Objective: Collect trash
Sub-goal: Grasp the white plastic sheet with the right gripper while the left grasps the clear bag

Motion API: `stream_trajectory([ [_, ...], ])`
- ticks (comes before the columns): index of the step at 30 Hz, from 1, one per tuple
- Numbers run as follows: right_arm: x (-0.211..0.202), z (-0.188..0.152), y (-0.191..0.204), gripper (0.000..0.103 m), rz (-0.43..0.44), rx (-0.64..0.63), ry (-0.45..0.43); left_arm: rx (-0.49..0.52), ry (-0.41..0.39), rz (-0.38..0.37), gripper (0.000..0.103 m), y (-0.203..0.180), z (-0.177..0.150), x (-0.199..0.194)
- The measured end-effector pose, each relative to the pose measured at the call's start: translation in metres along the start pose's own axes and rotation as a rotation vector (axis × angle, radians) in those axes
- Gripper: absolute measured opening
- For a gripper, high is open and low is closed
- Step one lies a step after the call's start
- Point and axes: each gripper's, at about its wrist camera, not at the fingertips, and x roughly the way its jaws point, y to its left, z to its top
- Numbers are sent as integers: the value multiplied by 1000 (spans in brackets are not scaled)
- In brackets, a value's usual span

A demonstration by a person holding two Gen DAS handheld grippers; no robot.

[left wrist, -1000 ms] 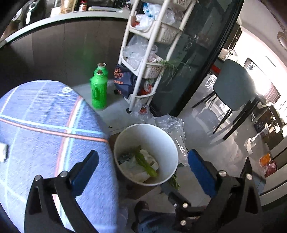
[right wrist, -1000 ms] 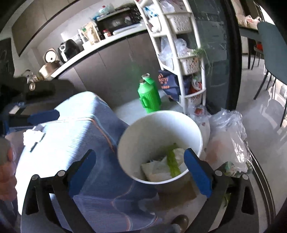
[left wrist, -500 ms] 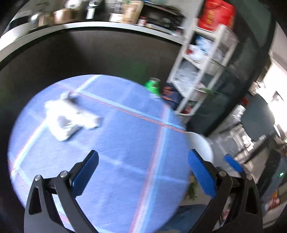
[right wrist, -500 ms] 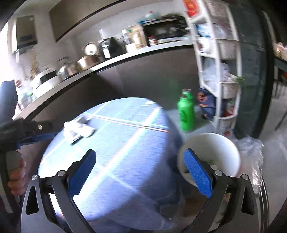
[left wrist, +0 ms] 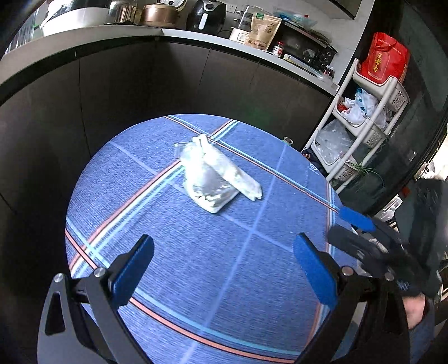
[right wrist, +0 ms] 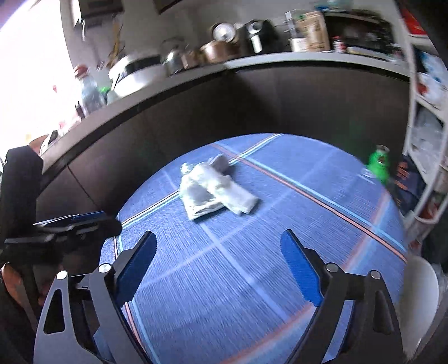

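I'm lining up on the crumpled wrappers point(left wrist: 217, 175) mid-table point(left wrist: 173, 280) — both grippers, left gripper point(left wrist: 224, 268) and right gripper point(right wrist: 218, 264), gape empty, the right's jaws just narrowing — next, reach and pinch.

A home kitchen: a long grey countertop point(left wrist: 196, 35) at the far side carries a copper pot point(left wrist: 158, 15), black air fryer point(left wrist: 205, 15) and dark microwave oven point(left wrist: 308, 47); a white plastic basket rack point(left wrist: 364, 123) stands far right.

Wrappers point(left wrist: 217, 179) mid-table point(left wrist: 196, 280); counter point(left wrist: 168, 32) behind; rack point(left wrist: 364, 117) right.
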Motion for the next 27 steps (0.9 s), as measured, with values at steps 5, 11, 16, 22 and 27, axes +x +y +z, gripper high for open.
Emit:
stream_trajectory([
  [5, 57, 25, 10, 78, -21, -83, 77, -15, 23, -28, 91, 20, 5, 15],
  [11, 111, 37, 8, 77, -67, -154, 151, -18, 41, -26, 87, 38, 12, 33],
  [16, 141, 46, -1, 77, -88, -196, 195, -30, 43, -20, 87, 49, 20, 48],
  [22, 149, 46, -13, 42, -79, -197, 200, -6, 34, -20, 83, 46, 30, 63],
  [27, 125, 45, -21, 3, -67, -140, 151, 30, 25, -7, 77, 37, 45, 83],
])
